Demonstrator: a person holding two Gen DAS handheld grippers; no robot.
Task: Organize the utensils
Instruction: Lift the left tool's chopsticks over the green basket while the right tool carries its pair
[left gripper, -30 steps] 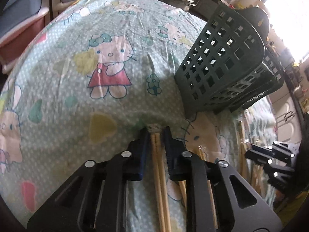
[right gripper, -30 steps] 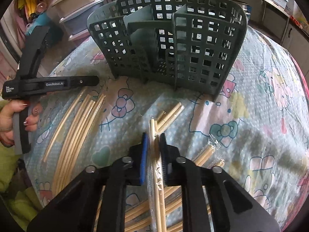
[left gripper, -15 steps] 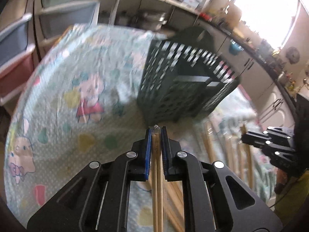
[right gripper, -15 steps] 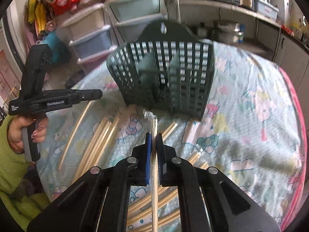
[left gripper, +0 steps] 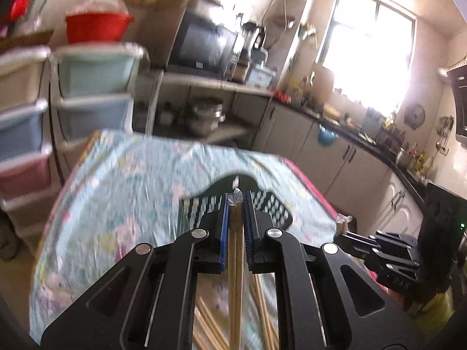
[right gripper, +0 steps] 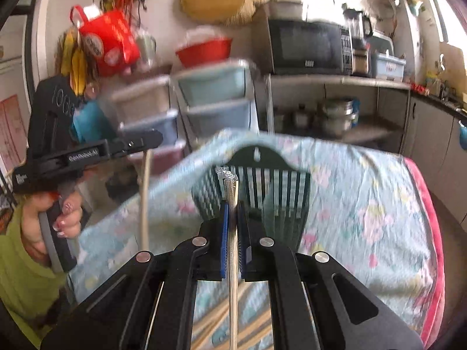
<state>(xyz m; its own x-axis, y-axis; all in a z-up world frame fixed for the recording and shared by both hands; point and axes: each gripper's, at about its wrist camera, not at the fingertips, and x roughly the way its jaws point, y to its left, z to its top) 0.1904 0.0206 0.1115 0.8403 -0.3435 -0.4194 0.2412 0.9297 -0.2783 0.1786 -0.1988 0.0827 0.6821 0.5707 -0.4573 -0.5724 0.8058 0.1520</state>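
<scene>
Left wrist view shows your left gripper (left gripper: 236, 204) clamped tight on a pair of chopsticks in a clear wrapper (left gripper: 235, 250), with the wrapper tip poking out past the jaws. Right wrist view shows your right gripper (right gripper: 231, 213) squeezed shut on another wrapped pair of chopsticks (right gripper: 232, 192), which sticks out far past the jaws. Both pairs are up in the air above the table with the cartoon cloth (right gripper: 364, 198). The dark green basket with holes (right gripper: 280, 180) stands on the far side of the table, right in front of both grippers. I think your job now is to drop each pair into one of its slots. Go one hand at a time so the sticks do not bump. Tip the sticks so they point down, line the low end over an open slot, and lower it inside before you let go. The wrapper looks slippery, so keep your squeeze firm until then. More chopsticks (left gripper: 210, 329) lie on the near side of the cloth, waiting for their turn.
</scene>
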